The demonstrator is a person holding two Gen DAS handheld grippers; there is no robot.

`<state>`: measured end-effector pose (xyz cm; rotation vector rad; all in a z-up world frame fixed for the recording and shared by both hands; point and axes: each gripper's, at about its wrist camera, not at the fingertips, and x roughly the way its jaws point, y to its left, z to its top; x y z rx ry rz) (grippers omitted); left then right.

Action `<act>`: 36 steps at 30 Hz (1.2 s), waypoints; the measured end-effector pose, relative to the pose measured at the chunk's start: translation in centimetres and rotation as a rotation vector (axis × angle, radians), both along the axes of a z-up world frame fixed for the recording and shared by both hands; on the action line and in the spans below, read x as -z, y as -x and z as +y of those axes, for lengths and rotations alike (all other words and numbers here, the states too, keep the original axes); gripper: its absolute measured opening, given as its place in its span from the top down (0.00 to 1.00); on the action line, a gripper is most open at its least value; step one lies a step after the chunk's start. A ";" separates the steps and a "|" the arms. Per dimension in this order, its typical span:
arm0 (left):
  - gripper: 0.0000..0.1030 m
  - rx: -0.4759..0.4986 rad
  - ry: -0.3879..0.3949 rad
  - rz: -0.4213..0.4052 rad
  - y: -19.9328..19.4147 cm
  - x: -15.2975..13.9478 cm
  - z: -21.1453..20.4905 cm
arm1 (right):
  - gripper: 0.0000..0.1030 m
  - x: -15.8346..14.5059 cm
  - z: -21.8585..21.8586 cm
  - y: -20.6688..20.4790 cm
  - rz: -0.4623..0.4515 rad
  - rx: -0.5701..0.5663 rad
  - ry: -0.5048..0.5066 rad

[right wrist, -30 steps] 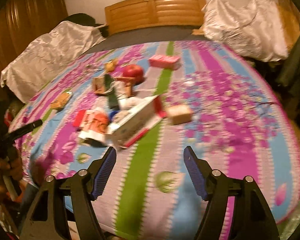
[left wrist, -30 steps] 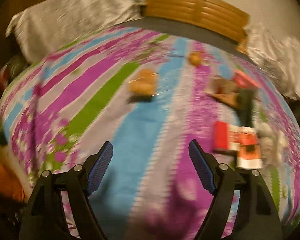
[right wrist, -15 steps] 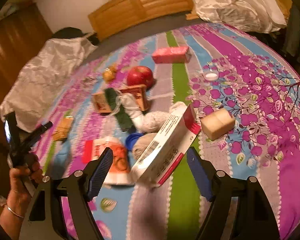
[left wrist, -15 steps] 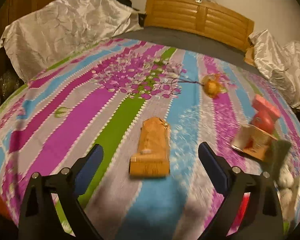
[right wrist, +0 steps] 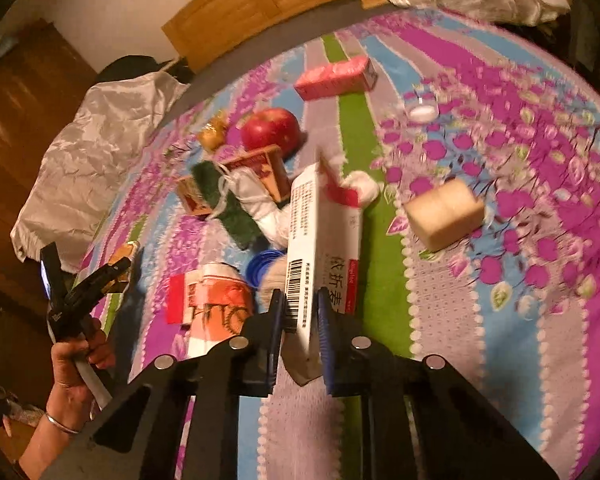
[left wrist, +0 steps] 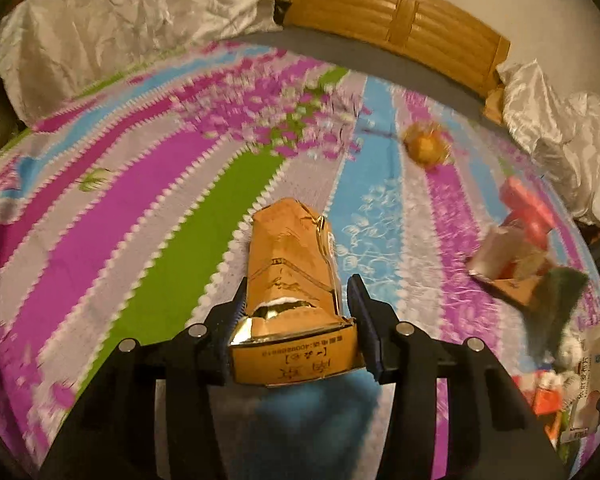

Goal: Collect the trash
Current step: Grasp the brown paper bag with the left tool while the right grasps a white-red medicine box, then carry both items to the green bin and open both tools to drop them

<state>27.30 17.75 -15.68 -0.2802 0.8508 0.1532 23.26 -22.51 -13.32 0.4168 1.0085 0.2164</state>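
Closing my left claw around an orange-brown carton, I see the carton lying between the two fingers, its near end right at the fingertips and its far end pointing away over the striped bed cover. The left finger touches the side of the carton; on the right finger a thin gap seems to remain, so I cannot tell if the grip is firm. My right claw is closing too, and its fingers pinch the near end of a long white box with red edge and a barcode. This box stands on its narrow side and reaches away from the claw toward the heap of other trash. Just left of the box lie an orange and white packet and a blue cap; farther away are a red apple and a pink carton. To the right, apart from the box, rests a beige block. In the right wrist view my left hand holds its claw at the bed's left edge.
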 end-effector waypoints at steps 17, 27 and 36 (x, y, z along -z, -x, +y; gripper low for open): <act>0.55 0.181 -0.138 -0.237 9.6 -17.4 -15.4 | 0.83 -13.7 -6.3 11.9 -0.279 0.050 0.130; 0.55 0.359 -0.212 -0.446 14.5 -25.5 -25.6 | 0.83 -19.3 -11.9 18.3 -0.375 0.183 0.215; 0.55 0.423 -0.264 -0.609 17.7 -29.5 -30.2 | 0.83 -20.8 -16.5 22.5 -0.391 0.283 0.275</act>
